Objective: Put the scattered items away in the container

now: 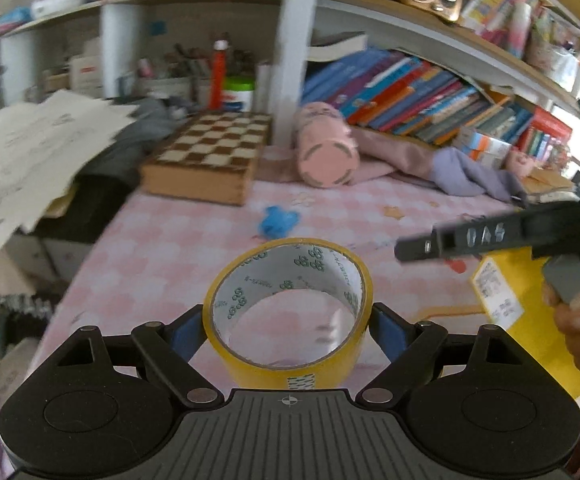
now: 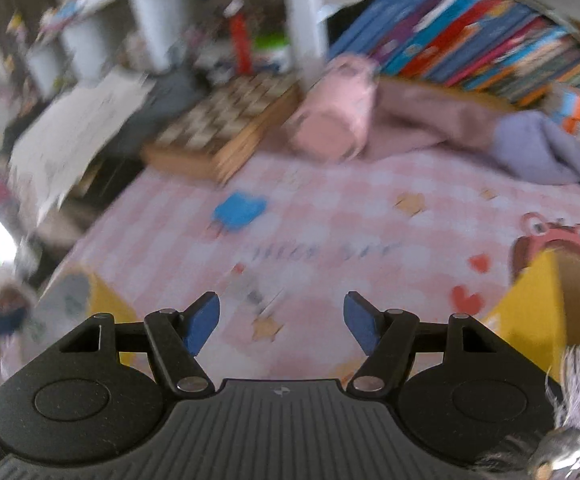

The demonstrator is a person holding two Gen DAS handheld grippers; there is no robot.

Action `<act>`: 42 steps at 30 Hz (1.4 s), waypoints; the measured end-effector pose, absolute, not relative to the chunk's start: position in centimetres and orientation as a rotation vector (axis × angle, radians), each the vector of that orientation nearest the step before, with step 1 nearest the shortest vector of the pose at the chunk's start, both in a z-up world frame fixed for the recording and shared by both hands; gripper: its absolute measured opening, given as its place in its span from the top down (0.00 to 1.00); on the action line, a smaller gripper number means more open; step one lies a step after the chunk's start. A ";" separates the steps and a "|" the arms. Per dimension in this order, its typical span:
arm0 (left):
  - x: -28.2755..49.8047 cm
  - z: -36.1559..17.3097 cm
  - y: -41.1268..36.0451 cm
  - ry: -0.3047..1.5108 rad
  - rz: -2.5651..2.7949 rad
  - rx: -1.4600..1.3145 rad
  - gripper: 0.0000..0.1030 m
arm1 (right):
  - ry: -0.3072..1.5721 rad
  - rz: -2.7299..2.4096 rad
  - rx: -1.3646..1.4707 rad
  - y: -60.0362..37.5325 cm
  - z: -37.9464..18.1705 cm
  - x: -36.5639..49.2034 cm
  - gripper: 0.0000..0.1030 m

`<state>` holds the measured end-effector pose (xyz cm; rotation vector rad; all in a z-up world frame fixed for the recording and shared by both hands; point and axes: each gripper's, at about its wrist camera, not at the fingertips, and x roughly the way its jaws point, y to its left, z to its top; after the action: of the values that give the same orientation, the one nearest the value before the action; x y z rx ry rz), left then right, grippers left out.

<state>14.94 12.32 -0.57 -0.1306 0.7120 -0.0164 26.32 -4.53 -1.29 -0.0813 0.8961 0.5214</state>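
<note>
A yellow tape roll [image 1: 290, 372] is raised above the pink checked tablecloth [image 1: 161, 256], and my left gripper [image 1: 287, 330] is shut on it, one blue pad pressing each side. To its right stands the yellow box [image 1: 530, 320], with a label on one flap. My right gripper [image 2: 281, 320] is open with nothing between its fingers; in the left wrist view a hand [image 1: 578, 320] holds it over that box. Its own view shows yellow box [image 2: 530, 308] flaps at both lower sides. A blue item [image 2: 239, 208] and a small blurred item [image 2: 245, 284] lie on the cloth.
At the back stand a chessboard box [image 1: 209, 152], a pink roll [image 1: 326, 152] and crumpled purple cloths [image 1: 470, 176]. Behind them are bookshelves [image 1: 430, 96]. Loose papers [image 1: 29, 152] overhang the table's left edge. The right wrist view is blurred.
</note>
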 end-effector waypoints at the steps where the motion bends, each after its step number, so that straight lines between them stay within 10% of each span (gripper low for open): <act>1: 14.5 -0.6 12.8 0.712 0.008 -0.138 0.15 | 0.917 0.545 -0.107 -3.8 -1.9 26.0 0.35; 22: 11.3 0.1 15.4 0.693 0.087 -0.168 0.15 | 1.034 0.571 -0.248 0.5 -7.2 24.9 0.39; 42: 9.3 3.7 13.5 0.566 -0.078 -0.138 0.15 | 0.848 0.503 -0.123 -5.2 1.8 17.6 0.39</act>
<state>9.28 13.53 3.75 -0.1383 0.5655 -0.0778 17.62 -5.25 1.76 -0.1230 0.8484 0.5028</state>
